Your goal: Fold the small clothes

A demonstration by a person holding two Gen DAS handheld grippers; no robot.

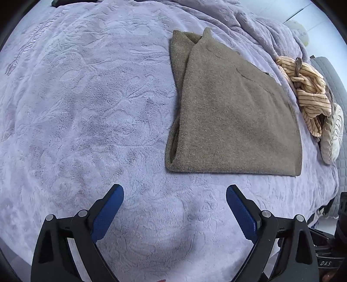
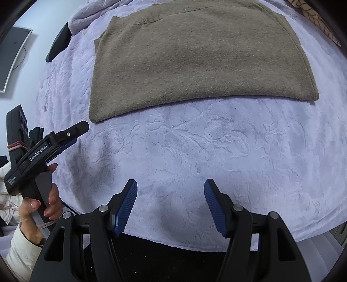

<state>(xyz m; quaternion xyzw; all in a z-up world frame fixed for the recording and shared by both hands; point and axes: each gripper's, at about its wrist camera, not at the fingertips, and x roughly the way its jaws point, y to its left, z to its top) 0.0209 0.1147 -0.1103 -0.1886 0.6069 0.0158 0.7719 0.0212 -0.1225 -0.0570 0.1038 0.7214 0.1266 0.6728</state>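
Note:
A brown knit garment (image 1: 234, 112) lies folded flat on the lavender blanket (image 1: 86, 108), right of centre in the left wrist view. It fills the upper middle of the right wrist view (image 2: 195, 58). My left gripper (image 1: 174, 193) is open and empty above bare blanket, short of the garment's near edge. My right gripper (image 2: 171, 188) is open and empty over the blanket near the bed's front edge, apart from the garment. The left gripper also shows from the side in the right wrist view (image 2: 80, 128), held in a hand at the left.
A crumpled orange striped garment (image 1: 308, 89) and a white patterned cushion (image 1: 331, 134) lie at the bed's right side. The blanket is bunched at the back (image 1: 249, 19). A dark screen (image 2: 10, 56) hangs on the wall at left. The bed's front edge (image 2: 195, 245) drops to dark floor.

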